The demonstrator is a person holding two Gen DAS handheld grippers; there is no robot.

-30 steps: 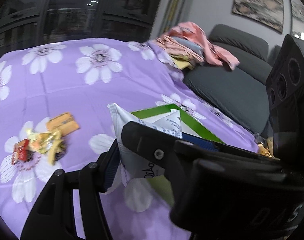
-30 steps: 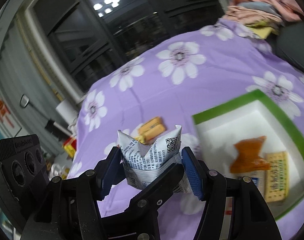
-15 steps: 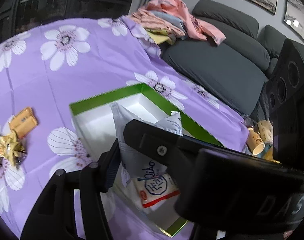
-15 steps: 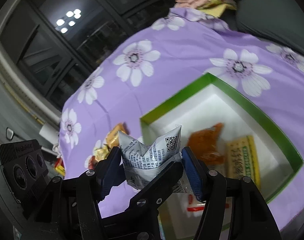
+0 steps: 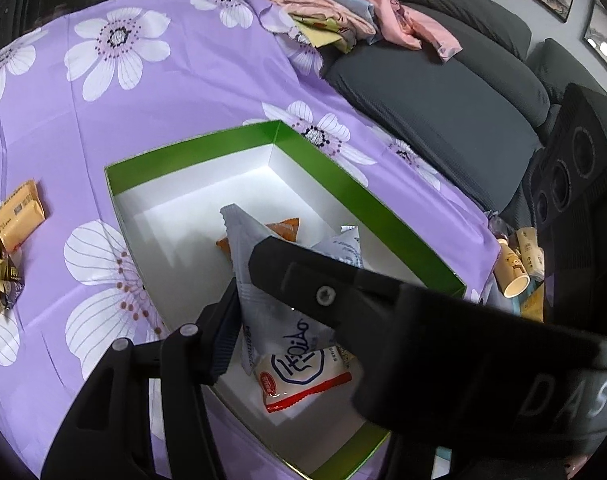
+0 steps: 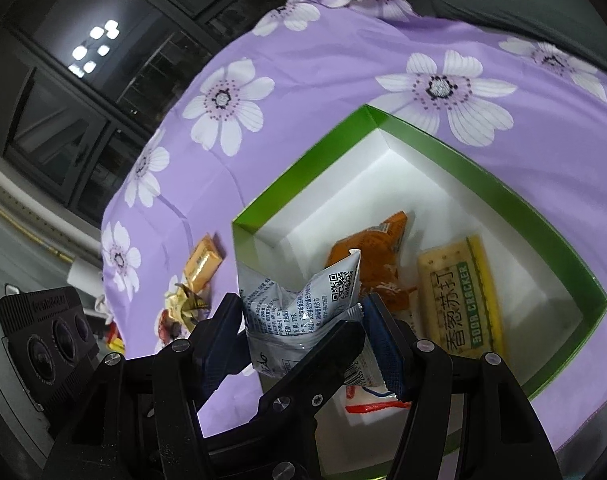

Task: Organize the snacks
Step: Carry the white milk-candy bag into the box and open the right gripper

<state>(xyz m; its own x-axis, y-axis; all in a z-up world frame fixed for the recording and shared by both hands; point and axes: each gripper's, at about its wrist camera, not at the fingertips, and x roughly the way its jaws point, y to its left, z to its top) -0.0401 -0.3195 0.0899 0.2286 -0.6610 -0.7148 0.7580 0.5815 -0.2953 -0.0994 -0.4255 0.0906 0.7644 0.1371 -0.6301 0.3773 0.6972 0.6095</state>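
**White packet held over the green box**

The right gripper (image 6: pixel 303 316) clamps a white snack packet (image 6: pixel 299 308) between its blue pads, the packet standing on end with its crimped top edge pointing up and away from the camera, its long axis roughly upright. The left gripper (image 5: pixel 271 300) shows a white packet (image 5: pixel 263 280) between its fingers too, pinched and upright, narrow end up.

Just below lies a red-and-white packet (image 5: pixel 303 376) on the floor of the green box (image 6: pixel 503 208). Farther in sit an orange packet (image 6: pixel 375 248) and a yellow cracker pack (image 6: pixel 463 300), lying lengthwise along the box's right wall.

Left of the box, loose sweets (image 5: pixel 3 268) and an orange bar (image 5: pixel 19 212) rest on the purple flowered cloth (image 5: pixel 163 100). Beyond, folded clothes (image 5: pixel 343 12) lie on a grey sofa (image 5: pixel 443 80).
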